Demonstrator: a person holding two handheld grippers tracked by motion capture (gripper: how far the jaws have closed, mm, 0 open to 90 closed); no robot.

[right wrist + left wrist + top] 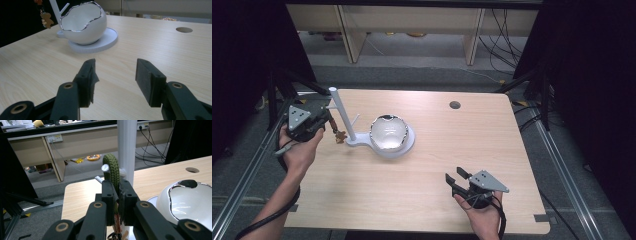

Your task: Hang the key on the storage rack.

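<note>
Cord loop: a green braided cord [111, 170] with small charms, one a gingerbread figure [340, 136], hanging below it; it sits at the white stand's post, just left of the bowl, near the table's far left corner.
Cord direction: long axis close to upright, the bend of the loop at the top and the charms at the bottom, beside a short peg [105, 167] on the post.
Left gripper [328, 122]: jaws clamped together on the green cord, right against the post.
Stand [343, 116]: tall white post, upright, with short side pegs, rising from a round white base [409, 143].
Bowl [388, 132]: white, egg-shaped with a jagged silver rim, sitting on the base; nothing can be seen inside it.
Right gripper [455, 177]: jaws apart with nothing between them, low over the table near its front right, well apart from the stand.
Table [452, 150]: light wood, a round hole [455, 105] near the far edge; the right half and the front are bare.
Edges: the stand is near the left edge.
</note>
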